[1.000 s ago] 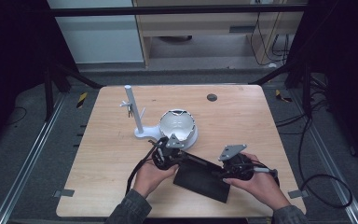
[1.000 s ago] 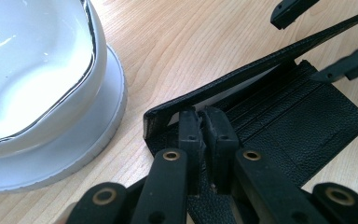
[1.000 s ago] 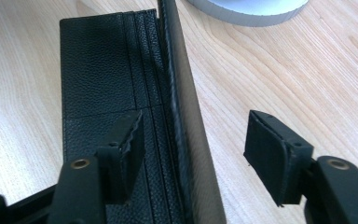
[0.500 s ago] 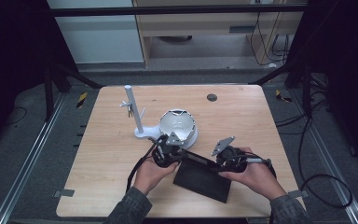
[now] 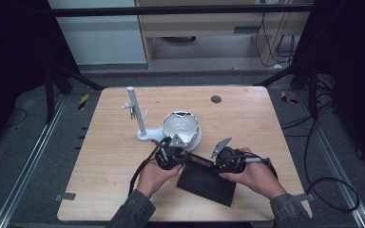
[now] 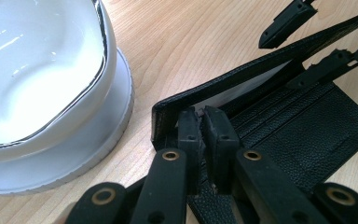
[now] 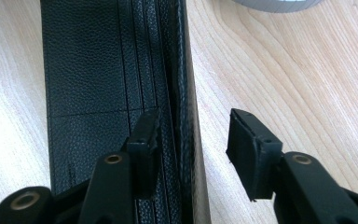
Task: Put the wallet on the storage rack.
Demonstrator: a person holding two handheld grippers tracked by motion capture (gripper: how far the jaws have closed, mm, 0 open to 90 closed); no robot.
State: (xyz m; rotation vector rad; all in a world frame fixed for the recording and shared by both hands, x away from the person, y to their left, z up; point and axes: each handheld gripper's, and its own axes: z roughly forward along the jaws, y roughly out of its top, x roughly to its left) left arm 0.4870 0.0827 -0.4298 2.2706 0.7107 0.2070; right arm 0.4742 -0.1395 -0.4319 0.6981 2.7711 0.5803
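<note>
Left gripper view looks down the left tongs [image 6: 203, 123], whose two black jaws are pressed together on the near corner of the black wallet's [image 6: 307, 126] raised flap, pinching the folded leather edge. Right gripper view has the right tongs [image 7: 193, 133] standing apart astride that same flap farther along; they have just been closing, with the flap's edge between them, one pad lying on the inner card slots and the other clear of the leather over bare wood, so nothing is clamped yet. In the high view both hands meet at the front middle of the tabletop [image 5: 247, 118], the left tongs [image 5: 167, 153] and right tongs [image 5: 224, 159] at the wallet's [image 5: 206, 180] far edge.

The wallet lies open just in front of the white bowl [image 5: 181, 127] on its pale base, near a white stand [image 5: 138, 114]. It is black pebbled leather with stitched card slots and a pale lining inside the flap.

It looks light, soft and floppy, likely to bend at the fold rather than lift as one piece. The grain should grip well. Best hold seems the flap's doubled edge, near each end, so it opens evenly.
</note>
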